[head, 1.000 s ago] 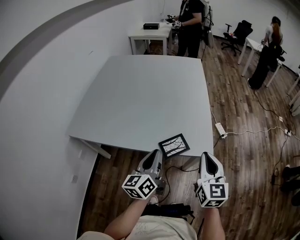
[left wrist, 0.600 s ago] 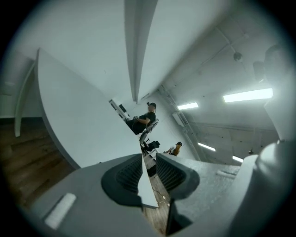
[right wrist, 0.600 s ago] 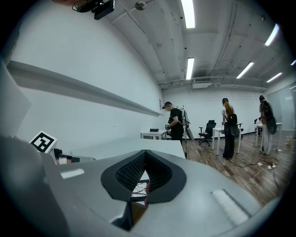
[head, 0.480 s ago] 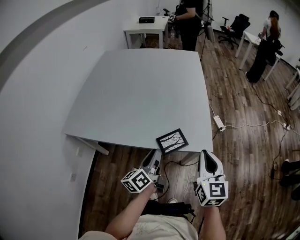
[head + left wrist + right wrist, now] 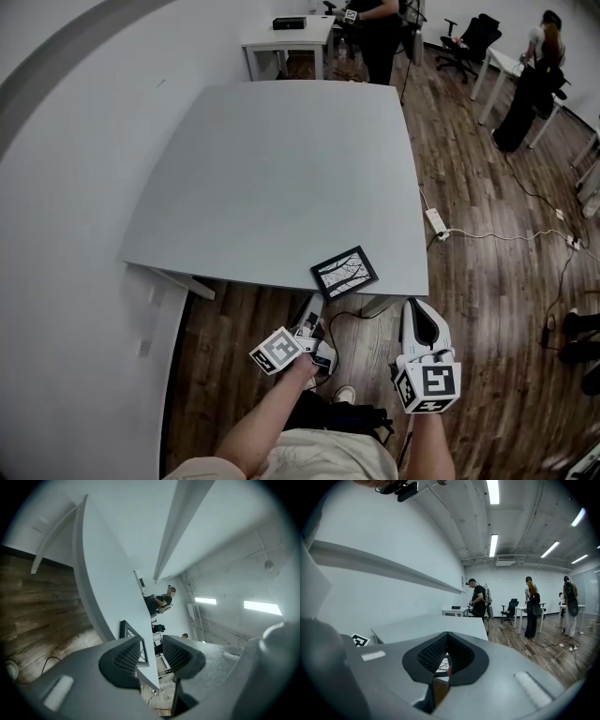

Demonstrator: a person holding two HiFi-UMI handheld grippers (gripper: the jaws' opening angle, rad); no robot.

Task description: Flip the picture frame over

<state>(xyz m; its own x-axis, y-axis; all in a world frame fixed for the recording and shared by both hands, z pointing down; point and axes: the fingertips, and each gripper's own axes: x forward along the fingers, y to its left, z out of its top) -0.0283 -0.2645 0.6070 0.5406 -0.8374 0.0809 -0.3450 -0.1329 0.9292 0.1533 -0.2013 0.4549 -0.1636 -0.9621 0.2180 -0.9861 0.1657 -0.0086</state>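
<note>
Person is holding both grippers low in front of the table's near edge, over the wood floor (image 5: 487, 281). Left gripper (image 5: 311, 317) is rolled on its side and pointing at the picture frame (image 5: 344, 272), tip just short of the frame's near corner, not touching. In the left gripper view its gripper (image 5: 152, 656) is showing jaws moderately apart with nothing between them, and the frame (image 5: 125, 630) is sitting just beyond, partly behind the left jaw. Right gripper (image 5: 419, 311) is hanging to the right of the frame, off the table, apart from it. In the right gripper view its gripper (image 5: 447, 637) is showing tips together and gripping nothing, with a bit of the frame's branch drawing (image 5: 442, 664) peeking through the slot between the pads. Frame is lying flat, picture side up, at the near right edge of the grey table (image 5: 272, 169), turned at an angle to the edge. Power strip (image 5: 436, 221) with its cable is lying on the floor right of the table. Beyond the far edge, a small white table (image 5: 286, 39) is standing with a person in black (image 5: 375, 37) beside it. An office chair (image 5: 473, 42) and another person (image 5: 530, 84) are further right.
</note>
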